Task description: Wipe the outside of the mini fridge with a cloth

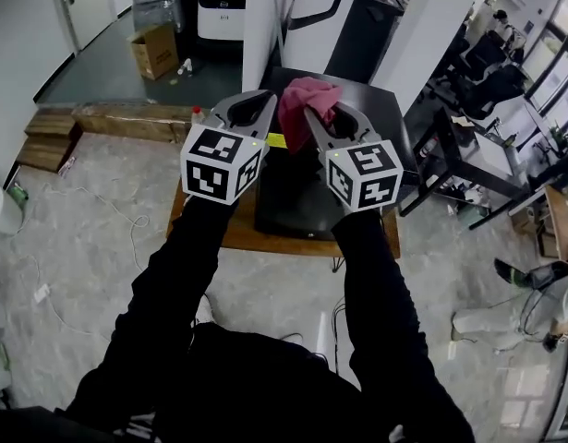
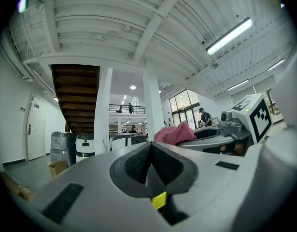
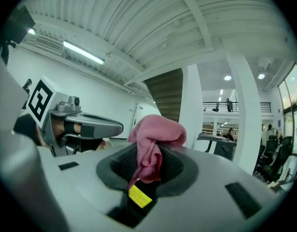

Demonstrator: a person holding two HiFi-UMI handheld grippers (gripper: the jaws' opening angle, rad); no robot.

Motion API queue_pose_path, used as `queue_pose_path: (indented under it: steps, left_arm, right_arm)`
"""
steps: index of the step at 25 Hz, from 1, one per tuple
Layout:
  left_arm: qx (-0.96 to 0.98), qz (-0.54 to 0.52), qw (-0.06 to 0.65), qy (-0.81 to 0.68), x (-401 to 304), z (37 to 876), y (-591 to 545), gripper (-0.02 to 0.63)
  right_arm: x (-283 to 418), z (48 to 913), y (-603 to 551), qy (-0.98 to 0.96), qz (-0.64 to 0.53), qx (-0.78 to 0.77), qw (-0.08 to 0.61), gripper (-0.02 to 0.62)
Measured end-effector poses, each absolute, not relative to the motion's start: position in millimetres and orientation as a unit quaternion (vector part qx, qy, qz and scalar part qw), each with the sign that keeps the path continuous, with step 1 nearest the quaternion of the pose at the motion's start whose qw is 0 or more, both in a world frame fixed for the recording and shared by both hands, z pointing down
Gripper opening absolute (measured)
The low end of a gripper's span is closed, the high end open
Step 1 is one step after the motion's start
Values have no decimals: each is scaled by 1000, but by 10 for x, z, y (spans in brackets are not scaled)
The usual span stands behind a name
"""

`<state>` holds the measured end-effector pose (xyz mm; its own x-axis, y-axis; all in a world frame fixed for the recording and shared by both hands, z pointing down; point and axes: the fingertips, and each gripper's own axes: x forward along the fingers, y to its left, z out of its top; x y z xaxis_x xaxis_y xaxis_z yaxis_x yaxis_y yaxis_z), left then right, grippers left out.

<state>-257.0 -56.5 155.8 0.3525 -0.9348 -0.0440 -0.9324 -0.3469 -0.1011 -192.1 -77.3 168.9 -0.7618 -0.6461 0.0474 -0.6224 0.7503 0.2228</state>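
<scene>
A black mini fridge (image 1: pixel 293 201) stands on a low wooden platform (image 1: pixel 237 236) below both grippers in the head view. My right gripper (image 1: pixel 311 115) is shut on a pink cloth (image 1: pixel 308 100), which bunches up above its tips over the fridge's far part. The right gripper view shows the cloth (image 3: pixel 155 134) pinched between the jaws of the right gripper (image 3: pixel 153 151), pointing up towards the ceiling. My left gripper (image 1: pixel 265 97) is held close beside it, shut with nothing in it (image 2: pixel 150 145). The cloth (image 2: pixel 175 133) shows to its right.
A cardboard box (image 1: pixel 154 49) and a white machine (image 1: pixel 223 3) stand on the far floor. Wooden planks (image 1: pixel 117 118) lie left of the fridge, cables (image 1: pixel 117 215) trail over the floor, and black desks and chairs (image 1: pixel 468 155) crowd the right. A white pillar (image 1: pixel 265 17) rises behind.
</scene>
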Motion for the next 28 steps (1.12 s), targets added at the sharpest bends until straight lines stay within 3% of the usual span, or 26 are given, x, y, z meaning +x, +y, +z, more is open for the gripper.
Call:
queue_pose_path:
  steps: [9, 14, 22, 28]
  left_arm:
    - [-847, 12, 78, 525, -4103, 1658, -876, 6]
    - [-862, 23, 87, 498, -4616, 1876, -1051, 6]
    - [-892, 30, 72, 445, -4730, 2507, -1300, 6]
    - [-913, 16, 48, 404, -4532, 3029, -1495, 6]
  right_arm:
    - [-3291, 1586, -864, -902, 35, 400, -160, 101]
    - [-3784, 2030, -839, -851, 151, 419, -278, 98]
    - [-3817, 3107, -1199, -751, 306, 462, -359, 97]
    - [-3471, 3807, -1427, -640, 397, 514, -410, 95]
